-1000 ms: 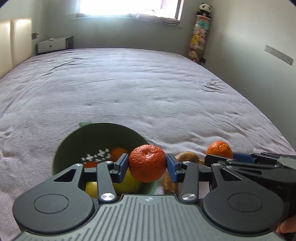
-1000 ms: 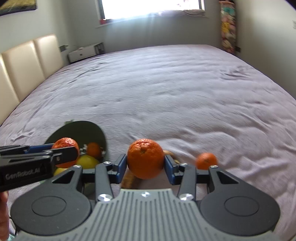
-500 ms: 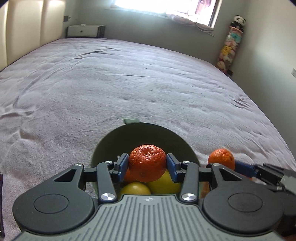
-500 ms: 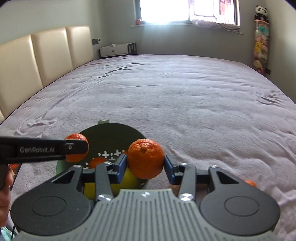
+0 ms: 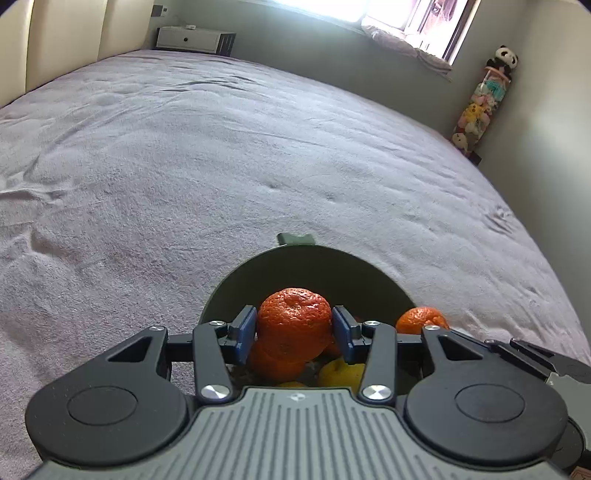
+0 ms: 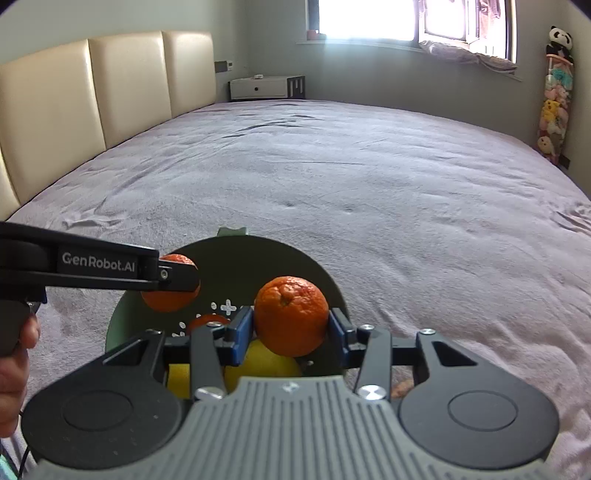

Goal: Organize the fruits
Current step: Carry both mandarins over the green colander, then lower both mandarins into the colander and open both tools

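A wide bed under a mauve bedspread (image 5: 258,155) fills both views, with a cream padded headboard (image 6: 92,99) along one side, a white nightstand (image 6: 266,88) in the far corner, a bright window (image 6: 406,18) and a hanging column of plush toys (image 6: 554,96) topped by a panda against the wall.

The left gripper (image 5: 294,334) clamps a mandarin (image 5: 294,325) between its blue pads, directly over the green colander (image 5: 306,266). Its body blocks the near half of the bowl in the left wrist view. The right gripper (image 6: 291,330) grips a second mandarin (image 6: 291,321) the same way, above the colander's near right edge. In the right wrist view the left gripper's black finger crosses from the left and covers the middle of its fruit.

The colander (image 6: 280,258) sits on the bedspread with a small tab handle on its far rim and cross-shaped holes in its base. Inside lie another mandarin (image 6: 207,323), a yellow-green round fruit (image 6: 262,363) and a further yellow fruit (image 6: 179,380) beside it, partly hidden behind the gripper linkages.
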`<state>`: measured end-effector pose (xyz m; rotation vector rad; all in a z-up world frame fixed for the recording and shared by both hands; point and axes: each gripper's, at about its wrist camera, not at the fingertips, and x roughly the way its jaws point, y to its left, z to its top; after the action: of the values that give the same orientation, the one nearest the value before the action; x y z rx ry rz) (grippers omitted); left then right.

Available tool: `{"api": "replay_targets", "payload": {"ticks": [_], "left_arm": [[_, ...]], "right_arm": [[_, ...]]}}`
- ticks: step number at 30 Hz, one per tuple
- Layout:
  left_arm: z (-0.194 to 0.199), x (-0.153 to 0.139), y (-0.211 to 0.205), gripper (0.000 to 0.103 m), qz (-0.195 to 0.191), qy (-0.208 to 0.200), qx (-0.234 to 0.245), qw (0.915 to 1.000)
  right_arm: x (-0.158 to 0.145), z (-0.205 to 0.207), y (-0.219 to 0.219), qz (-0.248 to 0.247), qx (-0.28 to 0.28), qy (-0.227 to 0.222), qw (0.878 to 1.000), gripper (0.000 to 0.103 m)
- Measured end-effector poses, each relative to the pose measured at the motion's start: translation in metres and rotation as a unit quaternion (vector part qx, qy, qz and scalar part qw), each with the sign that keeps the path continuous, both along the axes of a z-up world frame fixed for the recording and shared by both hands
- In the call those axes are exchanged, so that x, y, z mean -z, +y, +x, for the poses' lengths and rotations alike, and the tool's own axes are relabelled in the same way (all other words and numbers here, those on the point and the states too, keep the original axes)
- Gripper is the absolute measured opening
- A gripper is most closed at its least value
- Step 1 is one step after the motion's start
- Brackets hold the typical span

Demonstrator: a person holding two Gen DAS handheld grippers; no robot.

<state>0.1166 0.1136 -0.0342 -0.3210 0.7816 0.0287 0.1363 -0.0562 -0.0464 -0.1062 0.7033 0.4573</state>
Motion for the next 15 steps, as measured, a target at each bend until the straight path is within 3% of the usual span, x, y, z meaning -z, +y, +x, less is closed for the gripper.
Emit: {"api": "replay_targets", "payload": {"ticks": [5, 9, 15], "left_arm": [[0.007, 0.007, 0.001, 0.051, 0.004, 0.02, -0.005, 0.9998], [0.012, 0.01, 0.001, 0.051, 0.037, 0.063, -0.022, 0.9971], [0.014, 0.014, 0.004, 0.051, 0.038, 0.095, -0.024, 0.9944]], "right_arm": [[0.007, 0.008, 0.008, 0.0, -0.02, 0.002, 1.0, 0.041], [0.012, 0.013, 0.018, 0.001, -0.042, 0.002, 0.999, 0.041], [0.019, 0.015, 0.03, -0.008, -0.069, 0.006, 0.998, 0.041]]}}
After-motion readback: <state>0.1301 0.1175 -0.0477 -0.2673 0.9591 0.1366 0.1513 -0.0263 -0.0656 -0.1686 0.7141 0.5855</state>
